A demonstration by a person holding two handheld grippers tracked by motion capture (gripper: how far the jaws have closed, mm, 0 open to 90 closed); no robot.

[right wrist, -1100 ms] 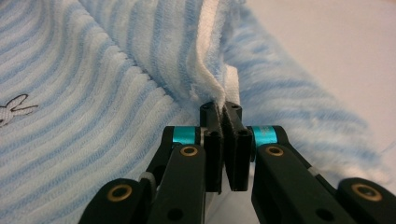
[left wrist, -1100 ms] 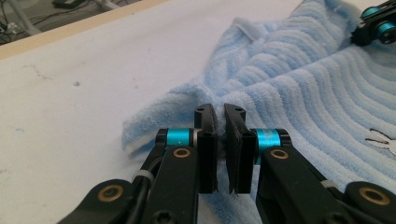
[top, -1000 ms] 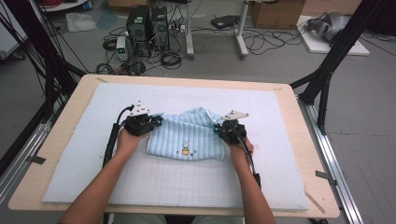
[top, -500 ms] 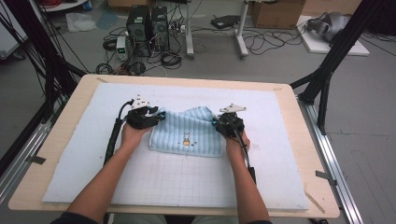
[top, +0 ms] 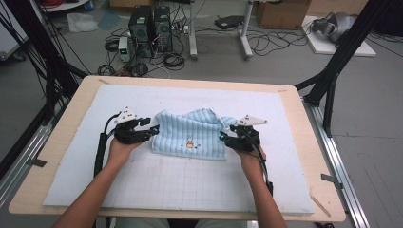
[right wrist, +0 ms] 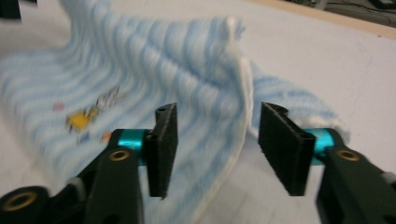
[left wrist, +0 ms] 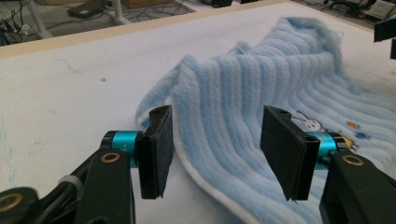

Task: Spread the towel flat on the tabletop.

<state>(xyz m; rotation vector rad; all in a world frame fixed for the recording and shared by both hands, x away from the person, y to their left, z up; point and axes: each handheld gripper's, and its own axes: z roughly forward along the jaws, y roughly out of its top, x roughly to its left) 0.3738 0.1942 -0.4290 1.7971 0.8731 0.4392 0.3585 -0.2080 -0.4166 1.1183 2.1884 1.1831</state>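
My left tongs (top: 154, 129) and right tongs (top: 222, 137) have just been opening, jaws apart, off the blue towel (top: 192, 133) edges

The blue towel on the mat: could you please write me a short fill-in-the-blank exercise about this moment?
1. The striped towel is light ____ in colour.
2. The left claw has just been opening, and its jaws now stand ____.
3. The towel lies ____ the left claw and the right claw.
4. The towel rests on a ____ mat.

Missing words: blue; open; between; white
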